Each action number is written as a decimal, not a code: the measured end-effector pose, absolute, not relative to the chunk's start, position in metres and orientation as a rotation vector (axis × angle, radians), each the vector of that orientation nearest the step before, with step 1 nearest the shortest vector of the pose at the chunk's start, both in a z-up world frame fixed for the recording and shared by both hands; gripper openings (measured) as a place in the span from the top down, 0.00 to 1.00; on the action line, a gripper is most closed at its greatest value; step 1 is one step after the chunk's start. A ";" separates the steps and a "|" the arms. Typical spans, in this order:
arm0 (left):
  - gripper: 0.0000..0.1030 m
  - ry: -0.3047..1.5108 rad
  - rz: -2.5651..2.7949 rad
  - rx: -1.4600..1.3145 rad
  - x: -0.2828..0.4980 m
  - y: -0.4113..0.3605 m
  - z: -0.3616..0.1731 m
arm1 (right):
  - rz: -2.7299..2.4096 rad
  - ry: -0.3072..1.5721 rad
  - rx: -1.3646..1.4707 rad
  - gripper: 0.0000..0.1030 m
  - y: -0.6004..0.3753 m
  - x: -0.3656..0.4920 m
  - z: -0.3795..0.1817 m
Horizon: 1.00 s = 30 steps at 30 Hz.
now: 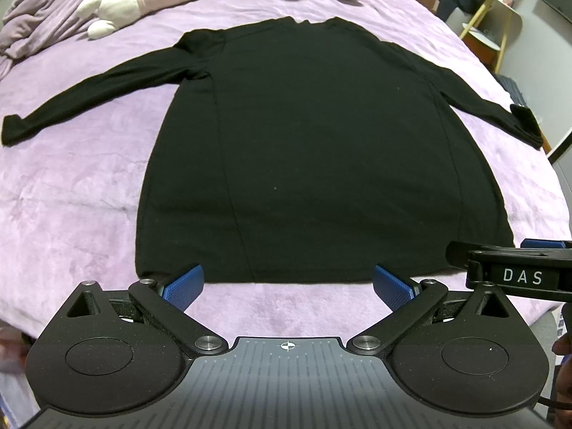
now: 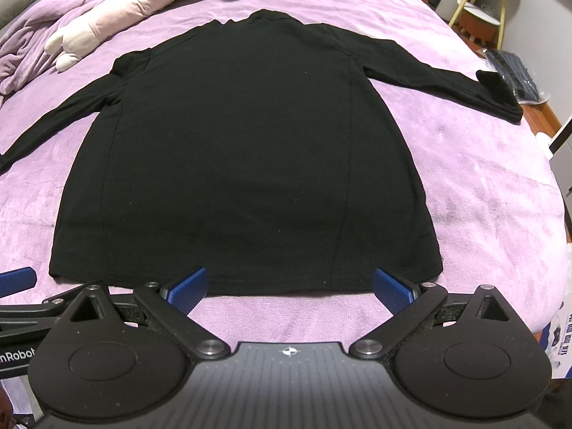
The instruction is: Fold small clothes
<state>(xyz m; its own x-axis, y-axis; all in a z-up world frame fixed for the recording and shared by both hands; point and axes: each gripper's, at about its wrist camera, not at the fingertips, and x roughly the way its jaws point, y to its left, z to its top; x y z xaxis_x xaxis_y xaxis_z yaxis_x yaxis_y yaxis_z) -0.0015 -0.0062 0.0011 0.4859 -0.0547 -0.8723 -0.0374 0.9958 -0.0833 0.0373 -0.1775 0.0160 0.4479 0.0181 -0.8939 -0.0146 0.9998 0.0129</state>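
Black long-sleeved top [image 1: 304,150], flat, sleeves outspread

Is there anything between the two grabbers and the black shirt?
No. The black shirt lies flat on the purple blanket. The left gripper and the right gripper are both open at its bottom hem, with only bare blanket between. The plush toy lies far beyond the collar.

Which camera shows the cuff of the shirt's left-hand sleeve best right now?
The left wrist view: the left sleeve cuff lies fully in frame on the purple blanket. In the right wrist view that sleeve runs off the left edge, cuff cut off.
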 end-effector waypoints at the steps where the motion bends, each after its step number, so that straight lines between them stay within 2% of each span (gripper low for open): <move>1: 0.00 1.064 -0.011 -0.095 -0.002 -0.006 0.001 | 0.020 1.106 0.003 0.04 -0.177 0.037 0.016; 30: 0.00 1.075 -0.009 -0.107 -0.001 -0.005 -0.001 | 0.024 1.122 0.029 0.04 -0.181 0.038 0.008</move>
<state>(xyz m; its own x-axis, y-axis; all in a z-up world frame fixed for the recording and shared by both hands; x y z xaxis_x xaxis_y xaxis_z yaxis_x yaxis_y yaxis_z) -0.0009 -0.0052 -0.0009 0.4764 -0.0589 -0.8773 -0.0449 0.9948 -0.0912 0.0376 -0.1805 0.0085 0.4335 0.0334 -0.9005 -0.0044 0.9994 0.0350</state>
